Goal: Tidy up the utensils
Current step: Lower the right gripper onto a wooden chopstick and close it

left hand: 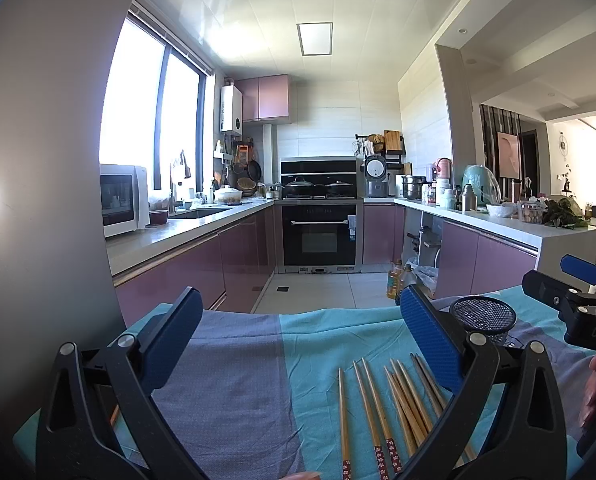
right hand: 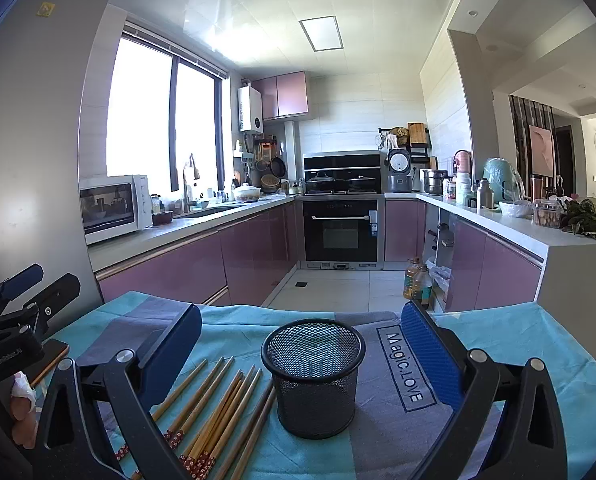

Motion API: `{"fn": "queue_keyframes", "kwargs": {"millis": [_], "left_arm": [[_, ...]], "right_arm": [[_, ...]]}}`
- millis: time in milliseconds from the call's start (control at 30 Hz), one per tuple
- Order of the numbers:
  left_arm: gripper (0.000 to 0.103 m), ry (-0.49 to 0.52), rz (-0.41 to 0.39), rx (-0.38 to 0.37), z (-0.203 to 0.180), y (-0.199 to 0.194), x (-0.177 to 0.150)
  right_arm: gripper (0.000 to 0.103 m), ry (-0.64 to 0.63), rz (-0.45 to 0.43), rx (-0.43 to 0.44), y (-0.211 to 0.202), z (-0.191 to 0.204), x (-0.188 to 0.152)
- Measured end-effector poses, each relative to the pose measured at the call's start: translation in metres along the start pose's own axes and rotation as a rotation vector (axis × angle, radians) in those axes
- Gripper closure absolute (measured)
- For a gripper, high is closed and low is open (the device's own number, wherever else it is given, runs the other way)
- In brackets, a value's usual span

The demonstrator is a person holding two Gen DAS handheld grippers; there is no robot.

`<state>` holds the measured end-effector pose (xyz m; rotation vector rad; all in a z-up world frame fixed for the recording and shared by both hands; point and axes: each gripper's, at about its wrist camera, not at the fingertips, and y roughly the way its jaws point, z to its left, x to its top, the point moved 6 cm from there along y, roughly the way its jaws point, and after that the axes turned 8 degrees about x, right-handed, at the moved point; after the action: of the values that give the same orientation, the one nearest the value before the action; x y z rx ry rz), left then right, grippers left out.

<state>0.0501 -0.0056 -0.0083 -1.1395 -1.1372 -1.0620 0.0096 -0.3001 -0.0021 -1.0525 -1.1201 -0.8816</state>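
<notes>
Lying loose on the cloth-covered table [right hand: 538,344] just left of the black mesh cup [right hand: 314,380], the thin wooden chopsticks [right hand: 218,408] look light, stiff and slippery, best pinched mid-shaft by either wide-open, empty left gripper [left hand: 298,344] or right gripper [right hand: 302,352]

Both wrist views face the kitchen low over the shared tablecloth [left hand: 234,380].

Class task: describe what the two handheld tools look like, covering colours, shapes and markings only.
Both the left tool and the right tool have black, triangular cut-out frames with silver pivot bolts and flat blue textured pads. White lettering marks their black bodies.
</notes>
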Motion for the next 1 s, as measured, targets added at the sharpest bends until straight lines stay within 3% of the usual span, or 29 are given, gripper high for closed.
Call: {"fn": "queue_keyframes", "kwargs": {"millis": [300, 533, 700, 833, 1000], "left_arm": [[0.005, 0.01, 0.038, -0.008, 0.001, 0.006, -0.009], [0.005, 0.075, 0.169, -0.037, -0.003, 0.026, -0.032], [0.014, 0.141, 0.3, -0.068, -0.008, 0.046, -0.056], [0.027, 0.182, 0.413, -0.094, -0.017, 0.063, -0.075], [0.042, 0.214, 0.541, -0.149, -0.028, 0.09, -0.104]], "right_arm": [[0.006, -0.002, 0.059, 0.069, -0.001, 0.008, -0.006], [0.008, -0.064, 0.301, 0.223, 0.018, 0.043, -0.053], [0.033, -0.044, 0.461, 0.239, 0.041, 0.049, -0.087], [0.041, 0.011, 0.539, 0.208, 0.059, 0.041, -0.103], [0.06, 0.06, 0.632, 0.175, 0.073, 0.033, -0.117]]}}
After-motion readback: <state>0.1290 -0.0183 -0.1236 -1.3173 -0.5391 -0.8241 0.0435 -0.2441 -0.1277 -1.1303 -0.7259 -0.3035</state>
